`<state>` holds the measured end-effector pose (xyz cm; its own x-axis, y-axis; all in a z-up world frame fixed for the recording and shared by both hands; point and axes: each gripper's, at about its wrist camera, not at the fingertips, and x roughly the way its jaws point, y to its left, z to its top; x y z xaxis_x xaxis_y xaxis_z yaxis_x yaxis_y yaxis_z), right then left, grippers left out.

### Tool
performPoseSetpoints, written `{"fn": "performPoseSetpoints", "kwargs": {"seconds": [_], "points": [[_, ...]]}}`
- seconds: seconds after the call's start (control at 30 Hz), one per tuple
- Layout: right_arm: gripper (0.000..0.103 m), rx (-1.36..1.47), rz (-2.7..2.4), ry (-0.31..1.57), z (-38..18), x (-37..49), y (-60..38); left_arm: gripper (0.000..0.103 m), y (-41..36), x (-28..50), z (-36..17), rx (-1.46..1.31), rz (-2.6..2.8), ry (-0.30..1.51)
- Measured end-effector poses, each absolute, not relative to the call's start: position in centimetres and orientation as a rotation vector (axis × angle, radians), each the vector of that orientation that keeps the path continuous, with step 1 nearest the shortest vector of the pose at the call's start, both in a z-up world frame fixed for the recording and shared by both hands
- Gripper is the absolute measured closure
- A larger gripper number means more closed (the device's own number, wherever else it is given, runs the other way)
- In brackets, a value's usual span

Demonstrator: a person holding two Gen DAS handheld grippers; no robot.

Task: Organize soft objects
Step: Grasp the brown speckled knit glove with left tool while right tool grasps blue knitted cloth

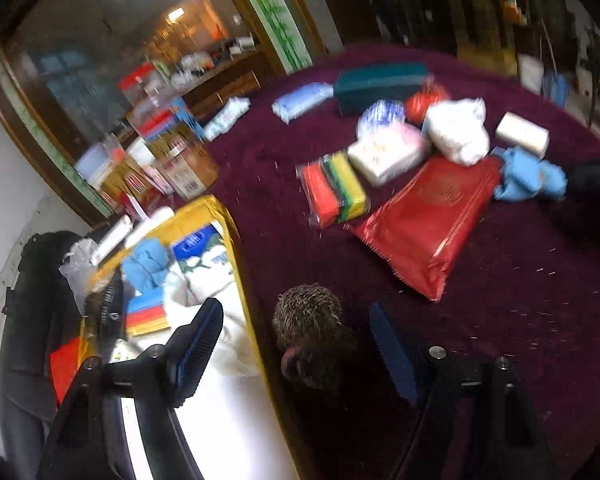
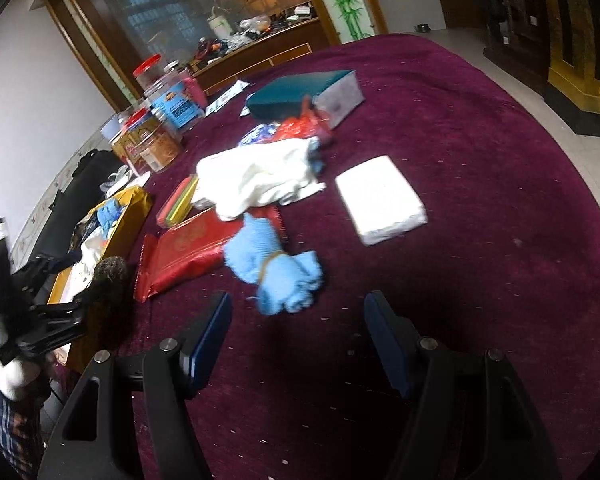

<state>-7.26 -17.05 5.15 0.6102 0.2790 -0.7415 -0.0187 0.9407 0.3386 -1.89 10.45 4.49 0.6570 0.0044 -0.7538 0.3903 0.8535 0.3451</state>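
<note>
Gaping wide, left tool (image 1: 296, 344) straddles brown scrubber (image 1: 308, 320); right tool (image 2: 298, 332) empty.

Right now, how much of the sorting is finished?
Partly done: the yellow box already holds blue gloves and a sponge pack. The left hand-held gripper, wide open, has a brown fuzzy object between its fingers. Red packet, blue glove bundle and white pack remain.

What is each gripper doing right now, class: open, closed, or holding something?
Left gripper: open, a dark fuzzy object between its fingers, not clamped.
Right gripper: open, empty, above the blue gloves.
</note>
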Motion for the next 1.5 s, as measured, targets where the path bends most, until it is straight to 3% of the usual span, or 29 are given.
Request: {"fn": "performPoseSetpoints", "kwargs": {"seconds": [0.1, 0.17, 0.23, 0.43, 0.6, 0.77, 0.8, 0.83, 0.9, 0.93, 1.07, 1.1, 1.13, 1.17, 1.2, 1.23, 1.5], "points": [[0.035, 0.34, 0.168, 0.898, 5.1, -7.5, -18.3, 0.027, 9.9, -0.5, 2.8, 0.541, -0.264, 0.915], [0.035, 0.352, 0.158, 0.896, 5.0, -7.6, -19.1, 0.05, 9.3, -0.7, 2.4, 0.587, -0.252, 0.909], [0.035, 0.356, 0.149, 0.897, 5.0, -7.7, -19.6, 0.062, 9.2, -0.8, 2.7, 0.563, -0.26, 0.919], [0.034, 0.345, 0.146, 0.897, 5.4, -7.3, -20.3, 0.069, 10.4, -2.3, 5.5, 0.397, -0.34, 0.892], [0.028, 0.243, 0.194, 0.929, 5.3, -5.9, -17.7, 0.076, 10.3, -4.9, 6.4, 0.317, -0.423, 0.876], [0.028, 0.081, 0.201, 0.962, 4.5, -3.4, -13.8, 0.075, 10.4, -5.8, 6.7, 0.322, -0.414, 0.857], [0.028, 0.055, 0.199, 0.967, 4.3, -3.0, -13.3, 0.067, 10.4, -5.7, 6.5, 0.34, -0.392, 0.849], [0.028, 0.027, 0.196, 0.973, 4.0, -2.6, -12.7, 0.051, 10.2, -5.5, 6.3, 0.36, -0.368, 0.846], [0.028, -0.018, 0.195, 0.986, 3.5, -2.1, -11.8, 0.027, 9.9, -4.8, 5.9, 0.379, -0.348, 0.847], [0.028, -0.037, 0.194, 0.994, 3.2, -1.9, -11.5, 0.025, 9.6, -4.4, 5.6, 0.394, -0.34, 0.845], [0.028, -0.078, 0.187, 1.001, 2.6, -1.3, -11.0, 0.025, 7.4, -2.2, 3.2, 0.468, -0.316, 0.902], [0.034, -0.08, 0.186, 1.0, 2.6, -1.4, -11.0, 0.025, 6.9, -1.7, 2.2, 0.481, -0.307, 0.924], [0.054, -0.08, 0.185, 0.996, 2.7, -1.5, -11.1, 0.029, 6.6, -1.3, 1.5, 0.483, -0.3, 0.946], [0.062, -0.077, 0.188, 0.996, 2.8, -1.7, -11.2, 0.031, 6.5, -1.3, 1.1, 0.473, -0.297, 0.956], [0.064, -0.064, 0.196, 0.999, 3.0, -1.8, -11.5, 0.041, 6.7, -1.6, 1.4, 0.444, -0.295, 0.934], [0.066, -0.047, 0.202, 0.997, 3.2, -2.1, -11.7, 0.045, 7.1, -1.9, 1.7, 0.427, -0.291, 0.924], [0.067, 0.028, 0.252, 0.953, 6.7, -5.0, -12.2, 0.045, 14.3, -6.7, 6.1, 0.005, -0.465, 0.882]]}}
